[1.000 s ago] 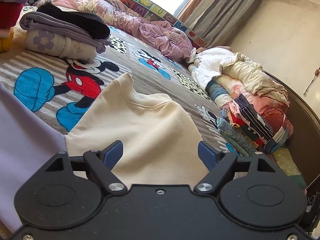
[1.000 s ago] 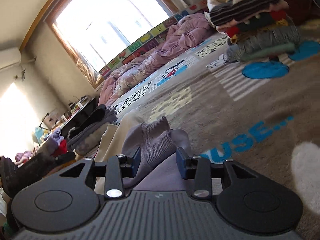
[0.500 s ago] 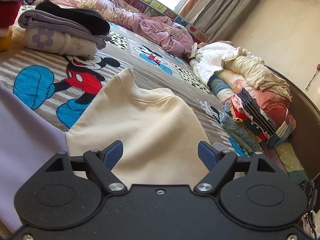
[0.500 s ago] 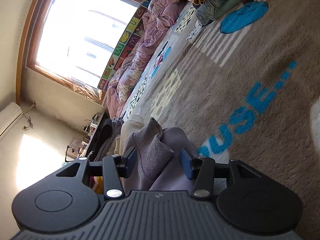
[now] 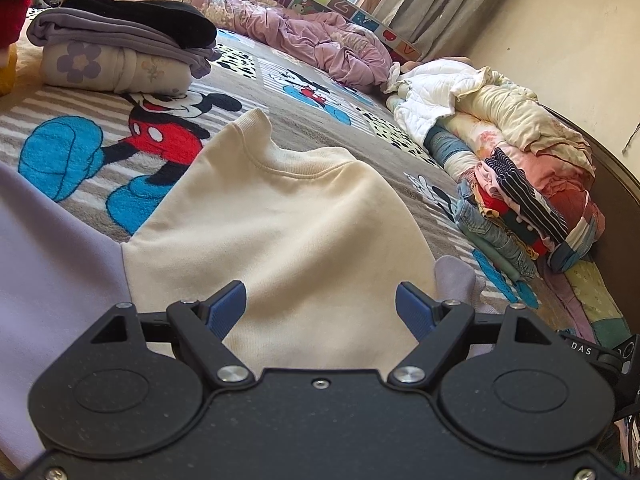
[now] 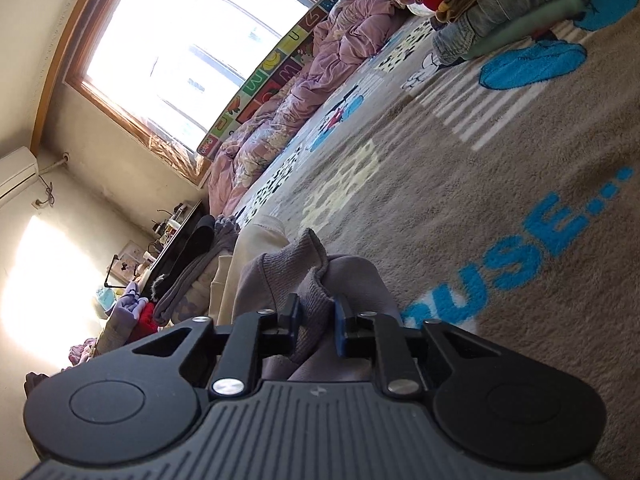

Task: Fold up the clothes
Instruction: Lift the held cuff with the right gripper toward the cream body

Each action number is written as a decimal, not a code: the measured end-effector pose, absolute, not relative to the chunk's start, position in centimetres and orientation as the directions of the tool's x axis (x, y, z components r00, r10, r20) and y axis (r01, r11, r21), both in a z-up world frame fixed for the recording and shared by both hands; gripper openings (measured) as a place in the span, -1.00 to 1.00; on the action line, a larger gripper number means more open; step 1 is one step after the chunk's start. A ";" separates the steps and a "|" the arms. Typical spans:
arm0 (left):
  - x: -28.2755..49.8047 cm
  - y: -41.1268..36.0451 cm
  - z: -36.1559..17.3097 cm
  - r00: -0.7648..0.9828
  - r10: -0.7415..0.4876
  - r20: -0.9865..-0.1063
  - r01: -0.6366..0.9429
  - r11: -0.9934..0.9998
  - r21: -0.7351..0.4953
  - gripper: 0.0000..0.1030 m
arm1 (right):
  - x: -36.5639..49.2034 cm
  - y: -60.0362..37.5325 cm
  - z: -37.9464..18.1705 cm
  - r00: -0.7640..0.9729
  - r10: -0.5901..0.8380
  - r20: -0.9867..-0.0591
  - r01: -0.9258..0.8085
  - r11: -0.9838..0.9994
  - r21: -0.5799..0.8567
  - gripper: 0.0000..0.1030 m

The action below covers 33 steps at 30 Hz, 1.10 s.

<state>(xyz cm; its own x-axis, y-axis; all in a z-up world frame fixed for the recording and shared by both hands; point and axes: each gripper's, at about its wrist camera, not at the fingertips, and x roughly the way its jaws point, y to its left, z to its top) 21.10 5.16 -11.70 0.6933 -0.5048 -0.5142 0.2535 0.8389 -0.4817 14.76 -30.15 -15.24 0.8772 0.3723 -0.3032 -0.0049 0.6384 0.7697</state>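
The Mickey Mouse rug (image 5: 168, 128) is hosting a cream sweatshirt (image 5: 280, 232). The left gripper (image 5: 320, 306) is hovering wide apart over it; the right gripper (image 6: 316, 322) is pinching the lavender ribbed cuff (image 6: 296, 272), which is probably slipping out if yanked.

cream sweatshirt (image 5: 280, 236) flat, lilac garment (image 6: 320, 280) bunched — ribbed cuff upright

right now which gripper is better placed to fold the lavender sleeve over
Right. The right gripper is shut on the lavender ribbed cuff and could probably carry it over. The left gripper is open above the cream sweatshirt, gripping nothing.
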 end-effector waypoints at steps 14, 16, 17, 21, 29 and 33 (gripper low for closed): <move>21.2 5.1 -11.7 0.689 -0.513 -0.512 0.263 0.835 -0.483 0.60 | 11.6 -36.0 -12.4 0.955 0.216 -0.201 0.009 0.660 0.751 -0.88; 21.2 5.1 -11.7 0.688 -0.515 -0.510 0.264 0.833 -0.486 0.60 | 11.1 -37.5 -12.1 0.962 0.182 -0.201 0.031 0.663 0.748 -0.88; 21.2 5.1 -11.7 0.688 -0.517 -0.509 0.264 0.832 -0.487 0.60 | 10.9 -38.3 -12.1 0.965 0.165 -0.203 0.043 0.665 0.746 -0.88; 21.2 4.9 -11.7 0.685 -0.521 -0.509 0.270 0.830 -0.487 0.60 | 10.4 -41.4 -11.7 0.970 0.107 -0.217 0.088 0.680 0.728 -0.88; 21.3 4.7 -11.8 0.682 -0.520 -0.513 0.269 0.832 -0.485 0.60 | 10.2 -45.6 -12.1 0.953 0.082 -0.291 0.153 0.699 0.699 -0.88; 21.4 4.9 -11.9 0.684 -0.517 -0.515 0.265 0.833 -0.485 0.60 | 10.9 -46.9 -11.9 0.931 0.091 -0.352 0.172 0.743 0.647 -0.88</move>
<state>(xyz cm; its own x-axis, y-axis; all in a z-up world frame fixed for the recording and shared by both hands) 21.42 4.88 -11.89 0.6838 -0.5169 -0.5150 0.2646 0.8334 -0.4852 10.94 -46.85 -11.90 0.9314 0.0913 -0.3523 0.1718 0.7430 0.6468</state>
